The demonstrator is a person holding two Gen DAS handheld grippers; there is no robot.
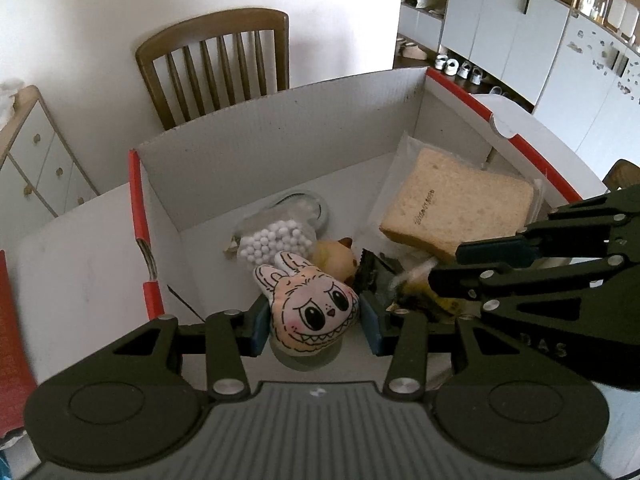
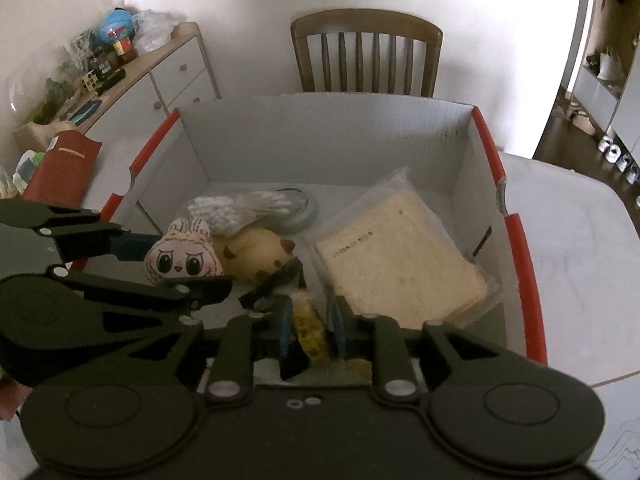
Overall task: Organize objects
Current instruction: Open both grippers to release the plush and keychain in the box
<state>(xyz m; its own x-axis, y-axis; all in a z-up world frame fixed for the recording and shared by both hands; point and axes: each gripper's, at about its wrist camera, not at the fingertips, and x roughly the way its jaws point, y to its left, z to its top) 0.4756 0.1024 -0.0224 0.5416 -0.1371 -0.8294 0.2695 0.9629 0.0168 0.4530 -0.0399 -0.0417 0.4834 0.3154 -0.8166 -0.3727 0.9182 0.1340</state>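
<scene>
While both grippers hang over the red-edged white box (image 1: 280, 128), I see my left gripper (image 1: 312, 326) clamped on the bunny-face plush (image 1: 310, 308), held just above the box floor. My right gripper (image 2: 310, 330) pinches a yellow packet (image 2: 308, 328); bagged bread (image 2: 400, 256) lies at the right.

Left gripper (image 1: 315, 322) clamps pink bunny-face plush toy (image 1: 310, 306) over near side of white cardboard box (image 1: 280, 136). Far right: bagged bread slice (image 1: 456, 204). Right gripper (image 1: 442, 266) pinches yellow-black packet (image 1: 420, 296).
</scene>
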